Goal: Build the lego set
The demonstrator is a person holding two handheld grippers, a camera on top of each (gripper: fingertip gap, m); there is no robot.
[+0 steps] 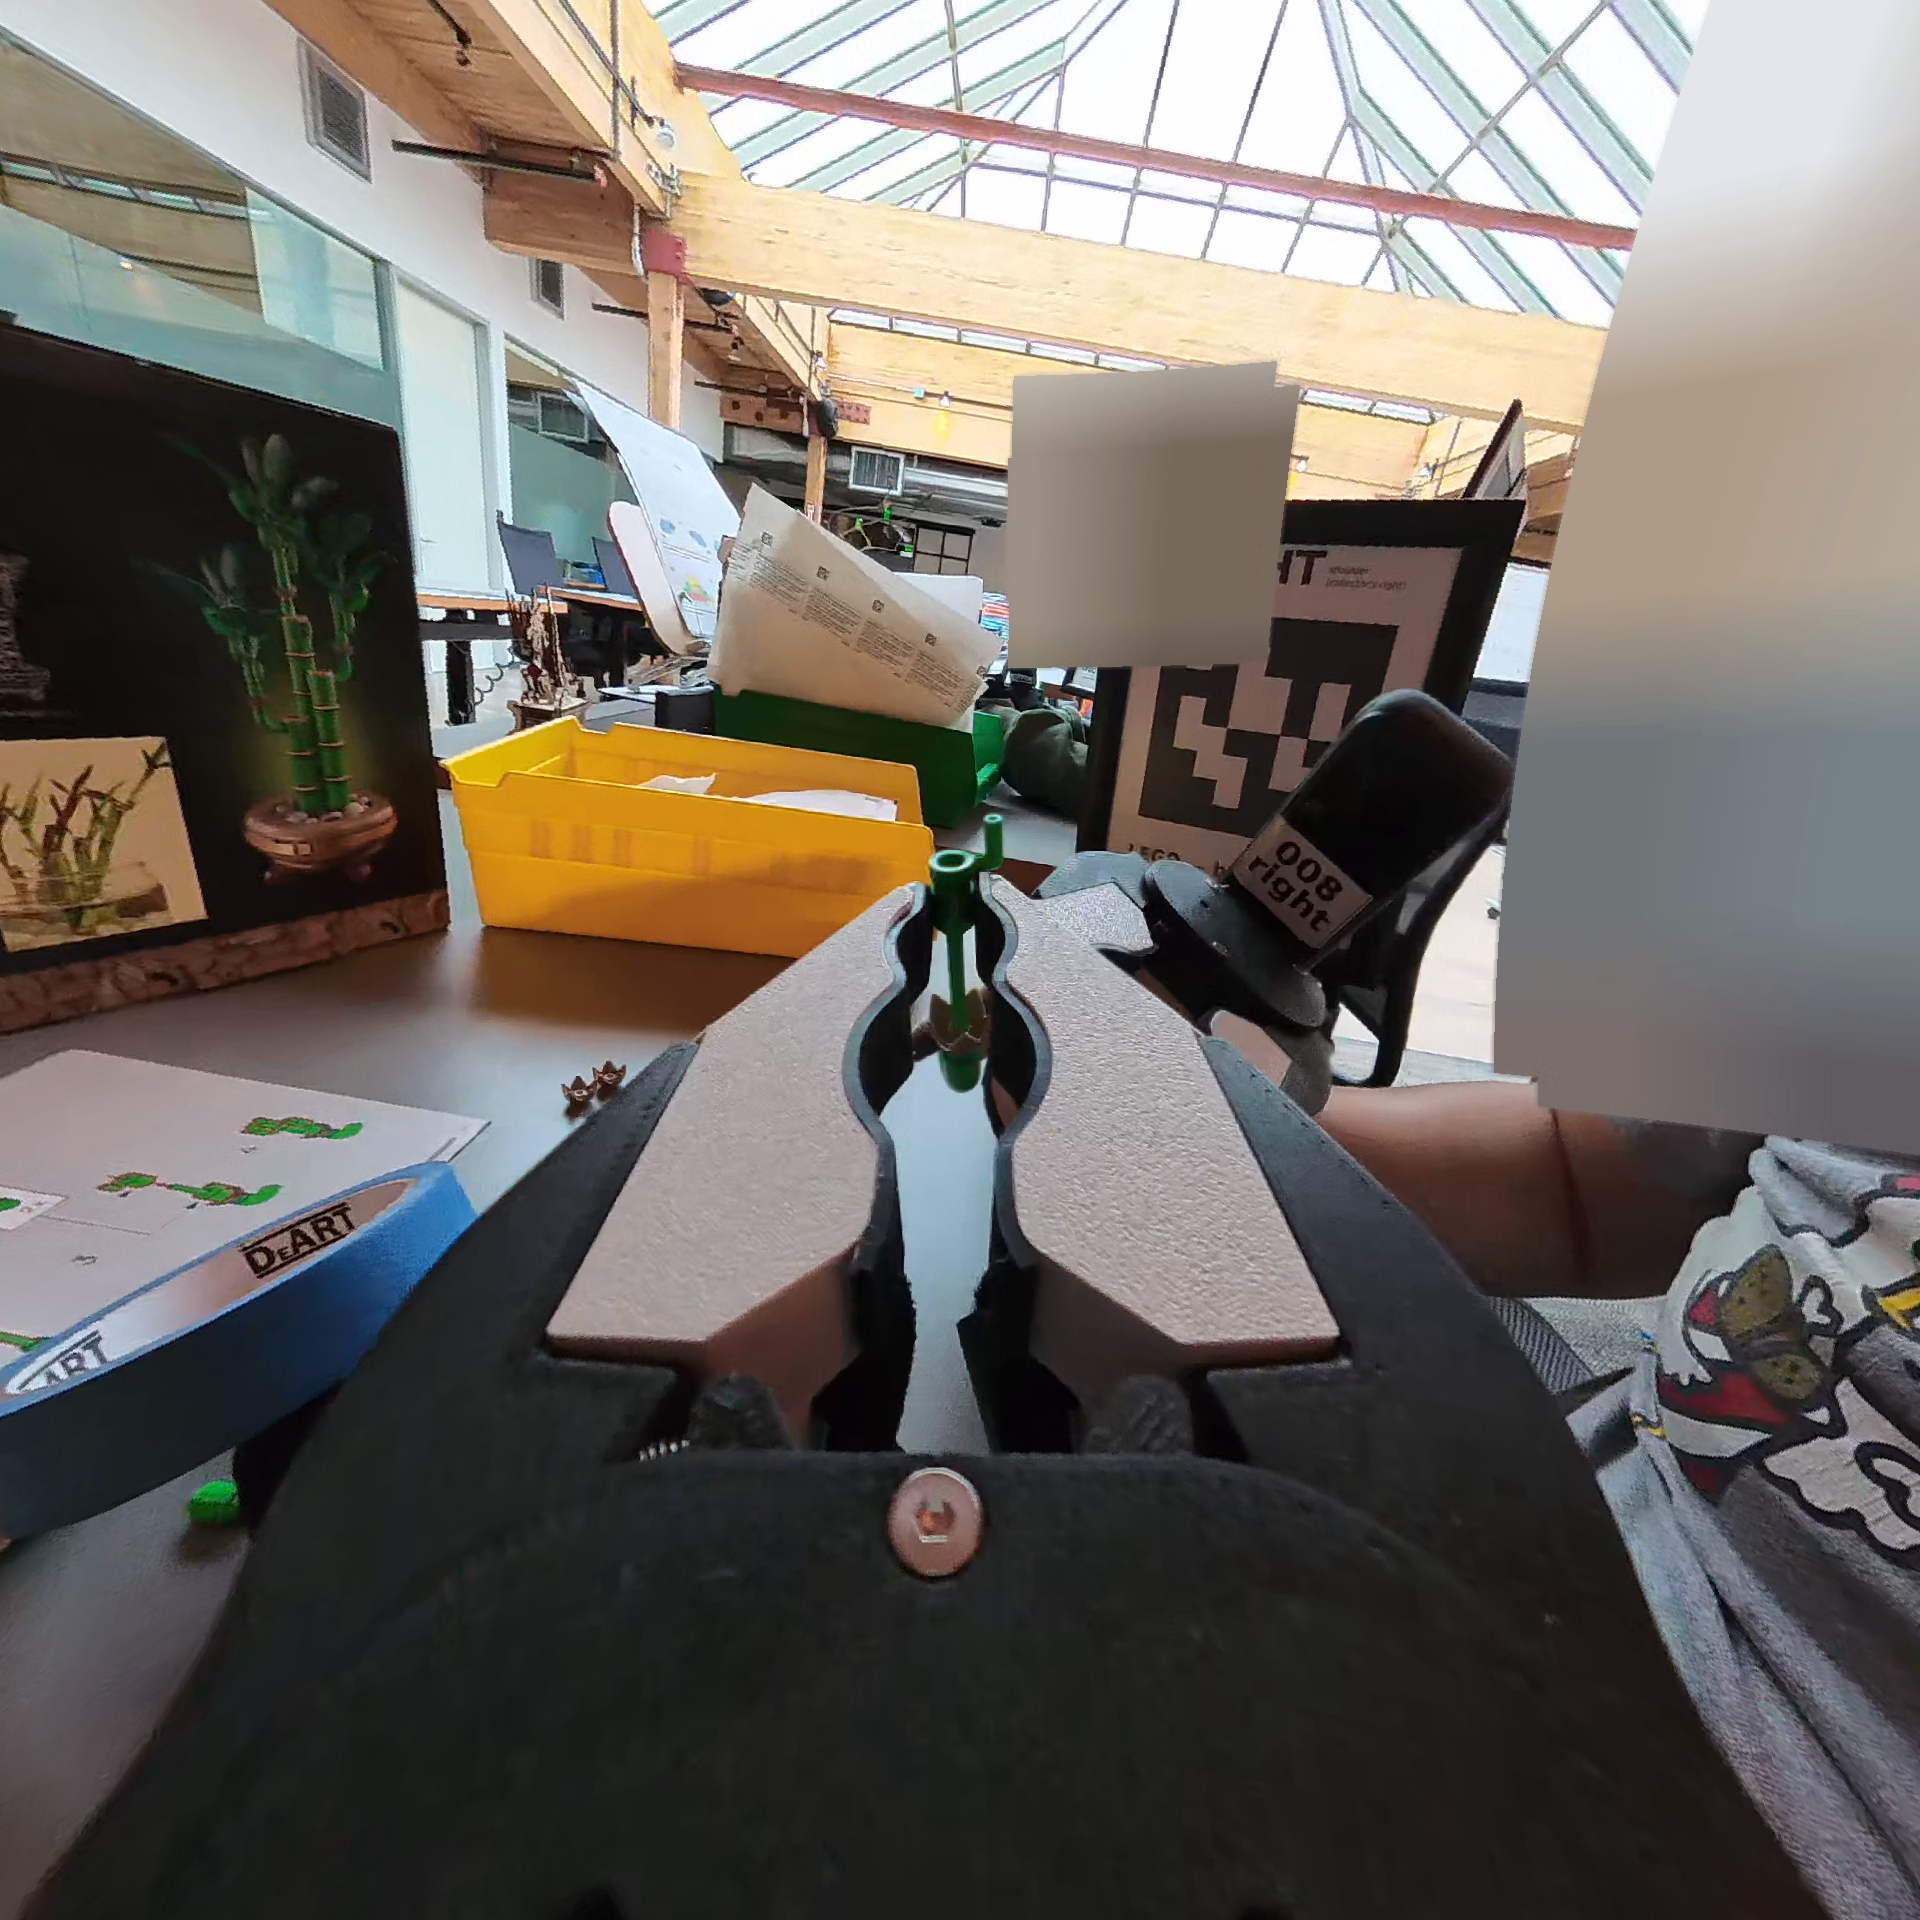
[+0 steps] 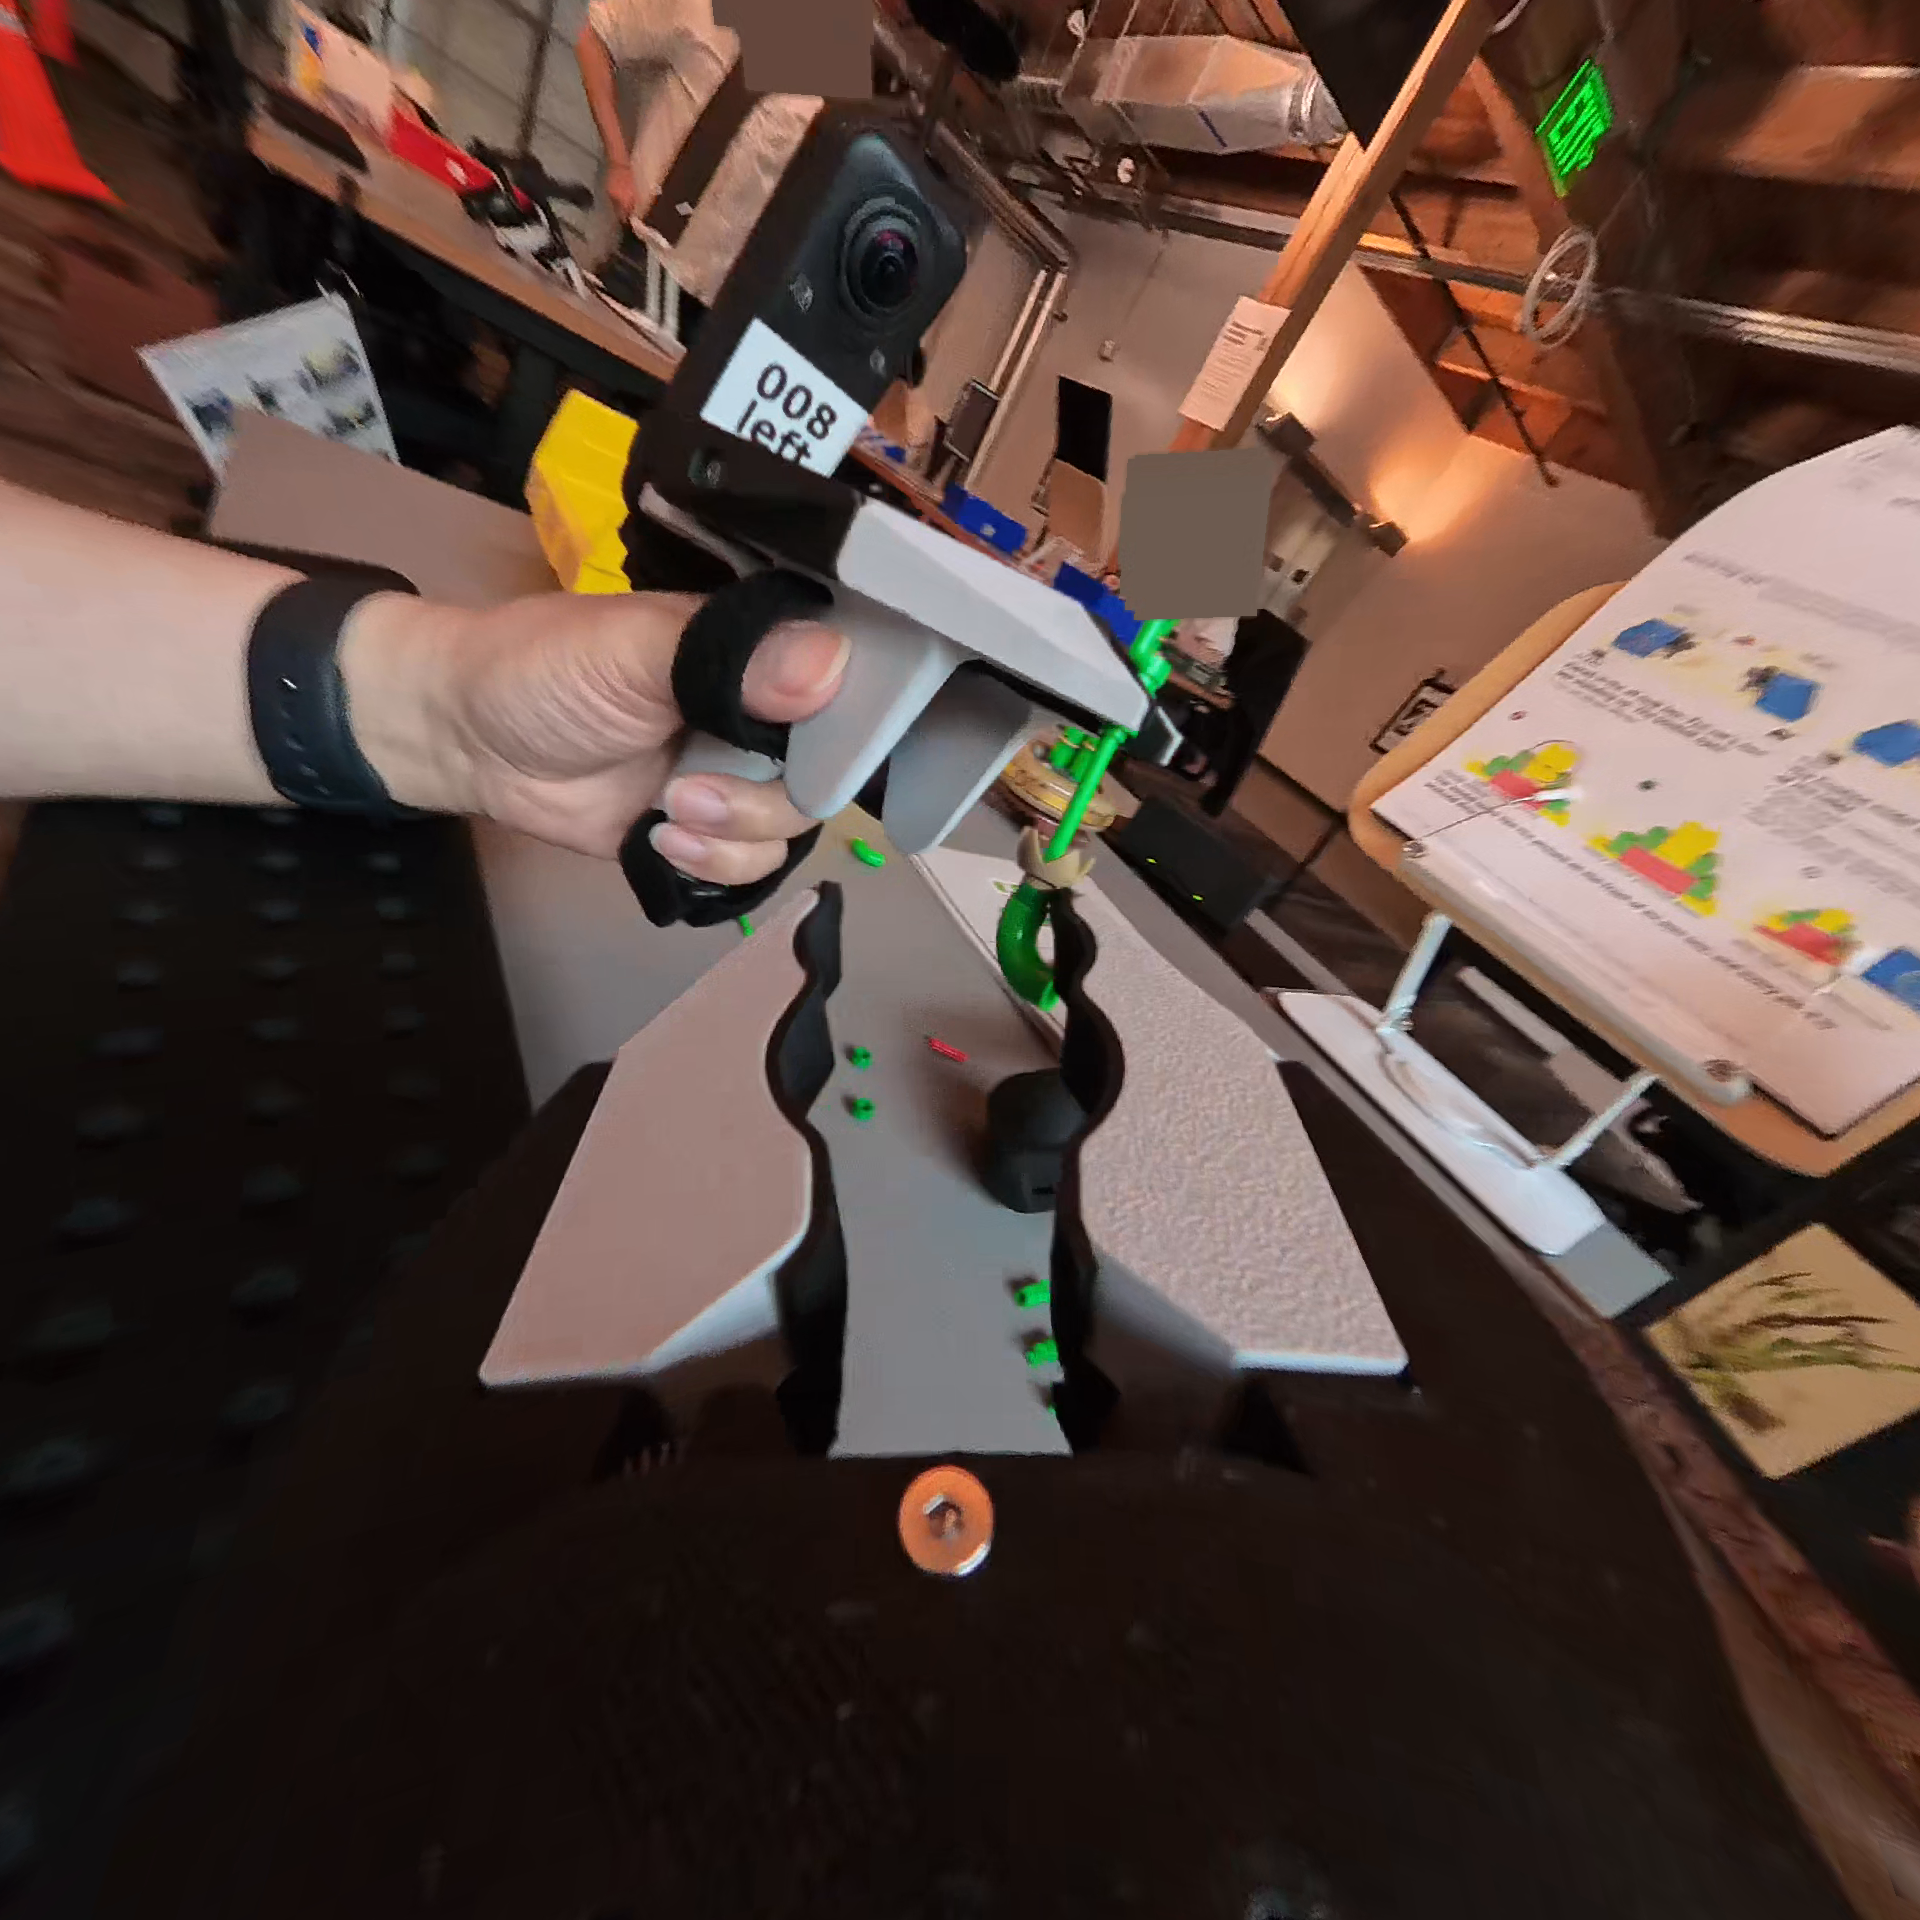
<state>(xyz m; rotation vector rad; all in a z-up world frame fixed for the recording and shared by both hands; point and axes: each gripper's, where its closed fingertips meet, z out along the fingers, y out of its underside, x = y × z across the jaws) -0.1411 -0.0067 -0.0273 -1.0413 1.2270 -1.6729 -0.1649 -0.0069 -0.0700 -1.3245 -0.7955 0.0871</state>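
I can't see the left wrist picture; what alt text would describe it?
The left gripper pinches a thin green lego stem with a tan flower piece, held above a dark table. Behind stand a yellow bin and the lego set's box; blue tape lies on the instruction sheet at left.

The left gripper (image 1: 954, 899) has matt, grainy tan plastic finger plates on rough black printed plastic, fastened by a shiny metal screw (image 1: 935, 1522). Between them sits a thin glossy green plastic stem (image 1: 956, 935) with a tan plastic petal collar (image 1: 957, 1023). The yellow plastic bin (image 1: 686, 831) looks smooth with a slight sheen. The blue tape roll (image 1: 208, 1320) appears matt and papery. The picture-printed cardboard box (image 1: 208, 665) has a satin finish. The dark tabletop (image 1: 499, 997) is smooth and faintly reflective.
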